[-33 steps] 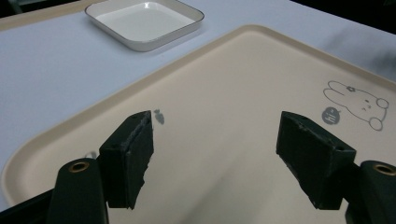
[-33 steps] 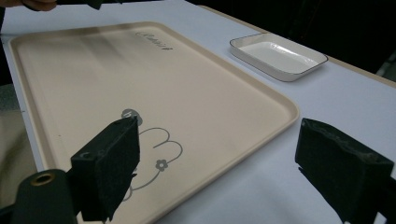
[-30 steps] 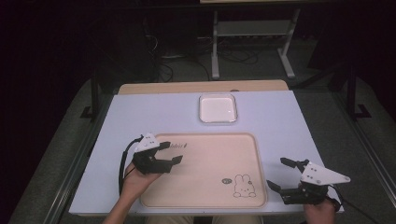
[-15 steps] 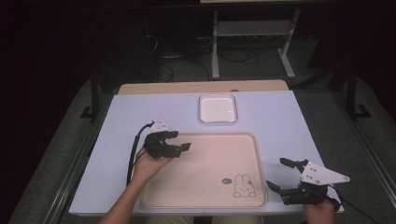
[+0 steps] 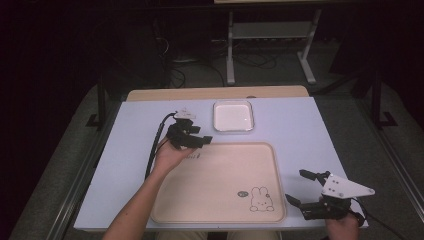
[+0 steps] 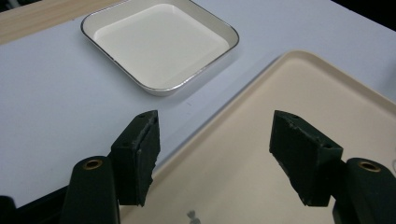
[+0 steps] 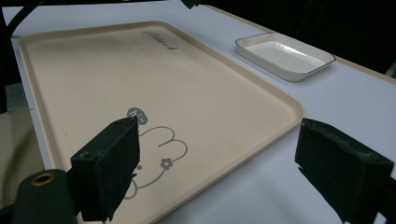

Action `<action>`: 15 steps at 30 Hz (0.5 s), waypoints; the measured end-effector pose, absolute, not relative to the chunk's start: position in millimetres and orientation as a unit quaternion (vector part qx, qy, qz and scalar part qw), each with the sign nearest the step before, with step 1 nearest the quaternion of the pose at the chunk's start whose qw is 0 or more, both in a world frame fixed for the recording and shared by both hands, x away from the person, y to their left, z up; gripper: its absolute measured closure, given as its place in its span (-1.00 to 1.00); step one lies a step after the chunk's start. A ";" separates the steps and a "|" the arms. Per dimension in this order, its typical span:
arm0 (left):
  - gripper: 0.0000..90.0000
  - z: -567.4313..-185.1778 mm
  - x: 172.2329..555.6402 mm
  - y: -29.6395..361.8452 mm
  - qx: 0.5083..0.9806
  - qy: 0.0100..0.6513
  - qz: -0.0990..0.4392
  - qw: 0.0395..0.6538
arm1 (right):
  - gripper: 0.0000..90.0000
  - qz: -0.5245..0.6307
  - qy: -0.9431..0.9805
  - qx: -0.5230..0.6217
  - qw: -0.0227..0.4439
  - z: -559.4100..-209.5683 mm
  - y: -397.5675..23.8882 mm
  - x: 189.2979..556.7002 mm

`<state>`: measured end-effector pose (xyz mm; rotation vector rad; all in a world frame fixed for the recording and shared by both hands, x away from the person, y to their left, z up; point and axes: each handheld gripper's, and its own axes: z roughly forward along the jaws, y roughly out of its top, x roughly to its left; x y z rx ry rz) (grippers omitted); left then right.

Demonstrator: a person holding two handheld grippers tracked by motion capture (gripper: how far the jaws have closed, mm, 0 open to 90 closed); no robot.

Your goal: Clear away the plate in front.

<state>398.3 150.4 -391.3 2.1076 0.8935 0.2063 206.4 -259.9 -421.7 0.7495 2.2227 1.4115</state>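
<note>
Tray [image 5: 220,182], the beige one with the bunny print [image 5: 260,199] near its 5 o'clock corner, sits flat at the near middle of the pale table [image 5: 300,130], long side running 9 to 3, and its near rim lies just about at the table's near edge. At 12 o'clock from the tray's far rim there's a small square white dish [image 5: 233,116] with a thin dark rim, close to the tray but not touching; a strip of bare table shows between them in the left gripper view. The left gripper [image 5: 192,141] hovers over the tray's 11 o'clock corner, pointing toward 3, jaws spread wide with nothing between them; in its own view one jaw hangs over the table and the other over the tray, with the tray's rim running between. The right gripper [image 5: 305,189] is off at the tray's 4 o'clock, just beside the right rim near the table's near right corner, jaws also wide apart and empty, pointing toward 9. Plenty of open table at 9 o'clock of the tray and at 2 o'clock past the dish. The tray's inside is bare apart from the print and a small logo [image 7: 159,39] at the far left corner.
</note>
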 end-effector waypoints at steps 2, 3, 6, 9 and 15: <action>-0.24 -392.4 405.8 146.9 0.836 0.360 0.081 0.406 | -0.71 0.505 0.795 0.268 0.201 -421.9 -260.4 206.6; -0.24 -393.1 409.6 145.2 0.836 0.362 0.079 0.405 | -0.71 0.506 0.795 0.269 0.201 -422.1 -260.5 206.8; -0.23 -396.1 421.6 142.0 0.834 0.372 0.071 0.402 | -0.71 0.507 0.794 0.271 0.199 -422.3 -261.0 207.2; -0.20 -398.3 432.6 139.9 0.833 0.380 0.071 0.396 | -0.71 0.507 0.794 0.271 0.199 -422.4 -260.7 207.1; -0.14 -398.2 452.6 136.0 0.830 0.394 0.068 0.390 | -0.71 0.506 0.796 0.267 0.198 -422.4 -260.3 207.2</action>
